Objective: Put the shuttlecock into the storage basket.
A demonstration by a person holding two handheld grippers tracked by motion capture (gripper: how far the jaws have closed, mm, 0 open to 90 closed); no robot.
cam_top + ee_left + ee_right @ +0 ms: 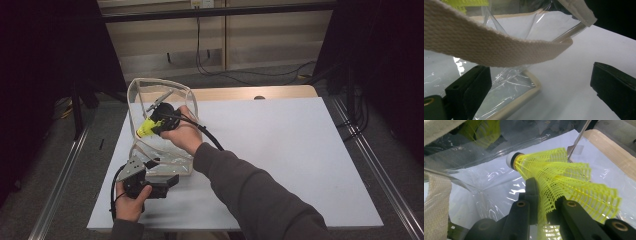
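Two black jaws of the right gripper [544, 205] are seen clamped on the net skirt of a yellow shuttlecock [564, 182], whose white cork tip points away from the camera in the right gripper view. In the high view the right gripper [155, 122] is held by the right hand [182, 132] inside the open mouth of a clear plastic bag [160, 90], with the shuttlecock [145, 129] shown as a yellow patch behind the bag's near wall. The bag [486, 152] is seen around the shuttlecock as creased, glinting film, with a woven cream strap [436, 202] at the left edge of that view.

Nearer the person, the left gripper [167, 184] is held low by the left hand [130, 202] at the bag's bottom edge. Its jaws are shown standing well apart in the left gripper view, with nothing between them. A cream strap [489, 47] is draped across the upper part of that view, above the jaws, and the bag's cream-trimmed corner [529, 92] is seen lying on the table [574, 82] just beside the left-hand jaw.

The bag is stood upright on the left part of a white table [280, 150], whose right half is bare. A grey floor [395, 165] and black cables [220, 70] are visible beyond the board.
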